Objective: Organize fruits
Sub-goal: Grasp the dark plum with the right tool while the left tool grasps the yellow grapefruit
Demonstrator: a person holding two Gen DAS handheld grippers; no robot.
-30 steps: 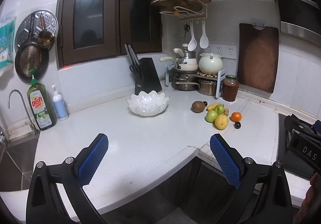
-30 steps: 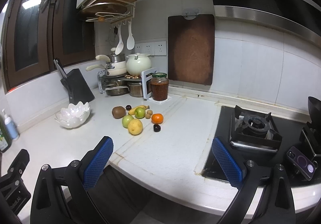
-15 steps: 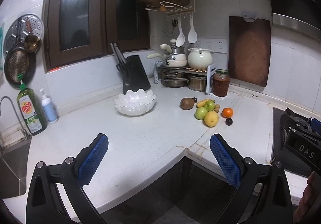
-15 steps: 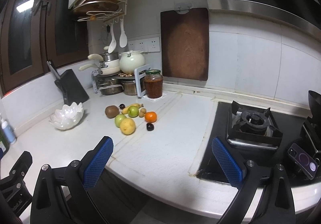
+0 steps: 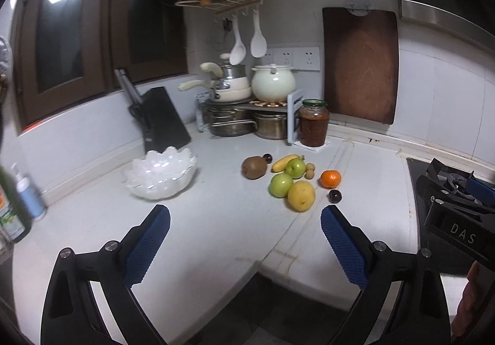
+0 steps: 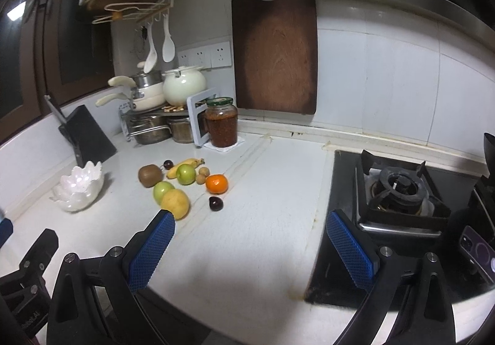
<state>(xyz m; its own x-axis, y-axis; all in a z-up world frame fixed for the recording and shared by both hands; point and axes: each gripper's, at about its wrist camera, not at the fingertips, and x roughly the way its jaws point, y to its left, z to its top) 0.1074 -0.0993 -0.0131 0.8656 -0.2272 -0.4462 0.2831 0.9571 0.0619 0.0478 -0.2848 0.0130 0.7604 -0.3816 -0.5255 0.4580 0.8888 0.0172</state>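
Jaws on your left gripper [image 5: 244, 226] stand wide with nothing between the blue textured pads, and they have just been closing a little; your right gripper [image 6: 249, 232] is spread wide and empty as well. Both hover over the near edge of the white stone countertop [image 5: 216, 221], short of any fruit.

From your left gripper, the loose cluster of fruit lies at about 1 o'clock. Risk starts with the nearest pieces: the round yellow pear-like fruit [image 5: 301, 195] touches the larger green apple [image 5: 280, 185], so a pad coming in between them will likely shove one sideways. Round fruit on a smooth flat top should roll freely, and the counter edge is close behind your grippers.

The small dark plum-like fruit [image 5: 335, 196] sits alone just beside the yellow one, at 1 o'clock from your right pad; it looks easy to knock while you reach past it. The small orange mandarin [image 5: 330, 178] sits just beyond it.

Farther out, a second green apple [image 5: 295, 167] leans against the yellow banana [image 5: 285, 161], with 2 small tan round fruits [image 5: 310, 170] tucked at its right. A brown fuzzy kiwi [image 5: 253, 167] and a dark cherry-like fruit [image 5: 267, 157] lie at the cluster's 10 o'clock side.

The white petal-edged glass bowl [image 5: 161, 174], at 11 o'clock from your left gripper and well apart from the fruit, looks empty. I judge it light enough to skid if a dropped fruit strikes its scalloped rim.
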